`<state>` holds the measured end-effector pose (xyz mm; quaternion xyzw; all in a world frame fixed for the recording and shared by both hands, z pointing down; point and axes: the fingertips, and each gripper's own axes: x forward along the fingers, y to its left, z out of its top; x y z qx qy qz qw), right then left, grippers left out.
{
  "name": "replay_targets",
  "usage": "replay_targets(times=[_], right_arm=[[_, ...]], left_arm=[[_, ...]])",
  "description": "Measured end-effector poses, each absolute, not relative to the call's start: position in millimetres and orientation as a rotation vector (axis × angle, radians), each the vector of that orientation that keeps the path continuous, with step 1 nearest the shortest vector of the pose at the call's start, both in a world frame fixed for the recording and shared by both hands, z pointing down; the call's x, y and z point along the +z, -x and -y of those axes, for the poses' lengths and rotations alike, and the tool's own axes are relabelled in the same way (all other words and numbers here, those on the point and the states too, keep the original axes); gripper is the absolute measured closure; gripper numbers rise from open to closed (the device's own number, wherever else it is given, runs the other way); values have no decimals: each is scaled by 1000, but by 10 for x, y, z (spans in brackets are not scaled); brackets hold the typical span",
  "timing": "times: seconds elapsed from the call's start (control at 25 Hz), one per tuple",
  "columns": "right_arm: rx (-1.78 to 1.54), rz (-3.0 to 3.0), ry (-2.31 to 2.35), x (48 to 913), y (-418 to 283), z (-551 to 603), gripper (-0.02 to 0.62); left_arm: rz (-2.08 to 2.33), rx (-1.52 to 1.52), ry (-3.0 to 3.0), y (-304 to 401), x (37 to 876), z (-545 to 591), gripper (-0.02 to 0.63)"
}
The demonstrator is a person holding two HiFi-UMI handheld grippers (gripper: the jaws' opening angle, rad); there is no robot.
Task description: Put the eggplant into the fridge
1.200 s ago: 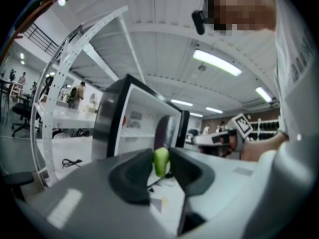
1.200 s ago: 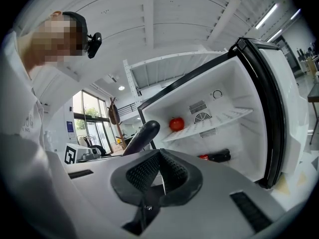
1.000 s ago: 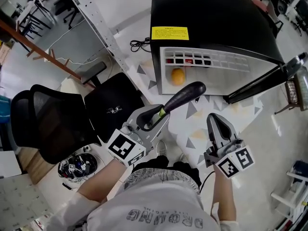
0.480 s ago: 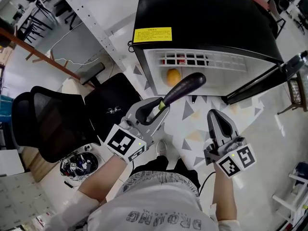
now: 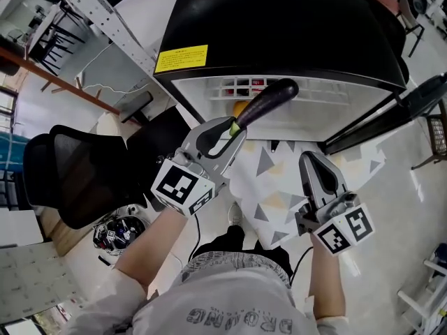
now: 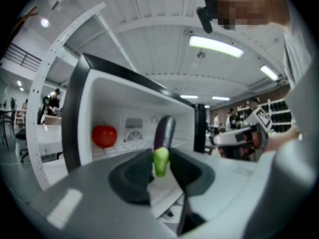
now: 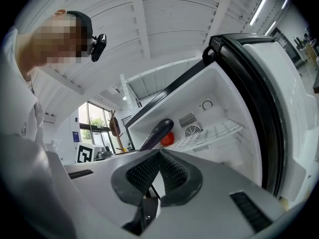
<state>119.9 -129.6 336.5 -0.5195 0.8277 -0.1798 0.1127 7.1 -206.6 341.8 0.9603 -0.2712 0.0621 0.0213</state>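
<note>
The dark purple eggplant [image 5: 264, 102] juts forward from my left gripper [image 5: 233, 127], which is shut on its green stem end [image 6: 160, 161]. Its tip reaches the mouth of the black fridge [image 5: 279, 26], just above the white wire shelf [image 5: 307, 88]. In the left gripper view the eggplant [image 6: 165, 130] stands upright between the jaws, with the fridge's white inside behind it. My right gripper [image 5: 312, 161] is lower and to the right, shut with nothing in it. In the right gripper view its pads [image 7: 149, 171] meet at the tips, and the eggplant [image 7: 156, 132] shows beyond them.
A round red-orange fruit [image 6: 104, 135] lies on the shelf inside the fridge, left of the eggplant. The fridge door [image 5: 391, 114] stands open to the right. A black office chair [image 5: 77, 173] and a metal rack [image 5: 105, 19] are at the left. A patterned mat [image 5: 279, 180] covers the floor.
Both grippers have moved forward toward the open fridge. The eggplant's tip has gone from in front of the fridge to its opening, partly covering the fruit. The right gripper stays shut.
</note>
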Motion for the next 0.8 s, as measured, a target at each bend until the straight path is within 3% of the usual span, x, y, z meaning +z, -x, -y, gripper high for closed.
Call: replay_targets(times=[0.8], right_arm=[[-462, -2441, 1423, 3298, -1583, 1468, 594]], left_arm=[[948, 505, -3114, -710, 3417, 2649, 492]])
